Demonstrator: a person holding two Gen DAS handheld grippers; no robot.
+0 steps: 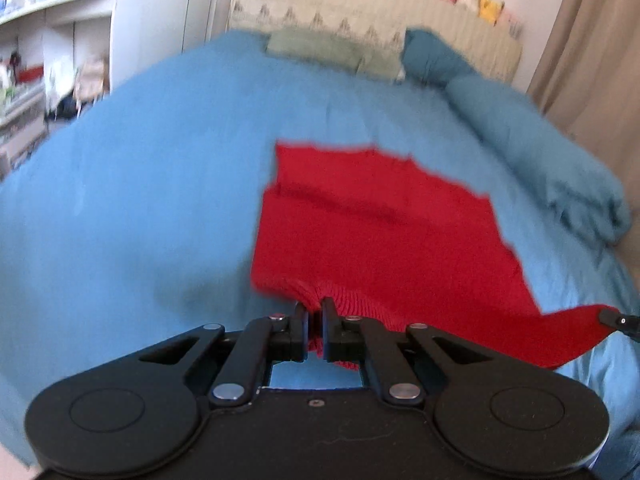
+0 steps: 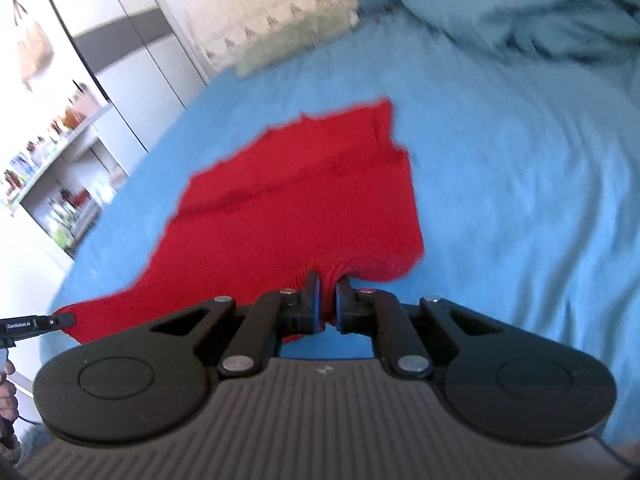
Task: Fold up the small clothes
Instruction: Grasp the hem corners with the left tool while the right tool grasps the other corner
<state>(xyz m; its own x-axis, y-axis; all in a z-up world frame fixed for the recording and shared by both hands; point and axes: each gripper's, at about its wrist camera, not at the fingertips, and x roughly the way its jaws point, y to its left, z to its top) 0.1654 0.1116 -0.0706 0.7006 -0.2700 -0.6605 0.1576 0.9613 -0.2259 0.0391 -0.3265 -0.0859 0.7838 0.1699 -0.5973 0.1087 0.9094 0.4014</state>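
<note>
A red knitted garment (image 1: 372, 232) lies on a blue bed cover (image 1: 140, 208), its near edge lifted. My left gripper (image 1: 315, 307) is shut on the ribbed near edge at its left corner. My right gripper (image 2: 328, 282) is shut on the same edge at the other corner of the garment (image 2: 296, 204). Each gripper's tip shows in the other's view: the right gripper (image 1: 616, 318) at the far right, the left gripper (image 2: 56, 322) at the far left. The cloth hangs stretched between them.
A rolled blue blanket (image 1: 540, 152) lies along the bed's right side, also in the right wrist view (image 2: 520, 4). A green pillow (image 1: 332, 50) and a teal pillow (image 1: 432, 60) sit at the headboard. White shelves (image 1: 48, 60) stand to the left.
</note>
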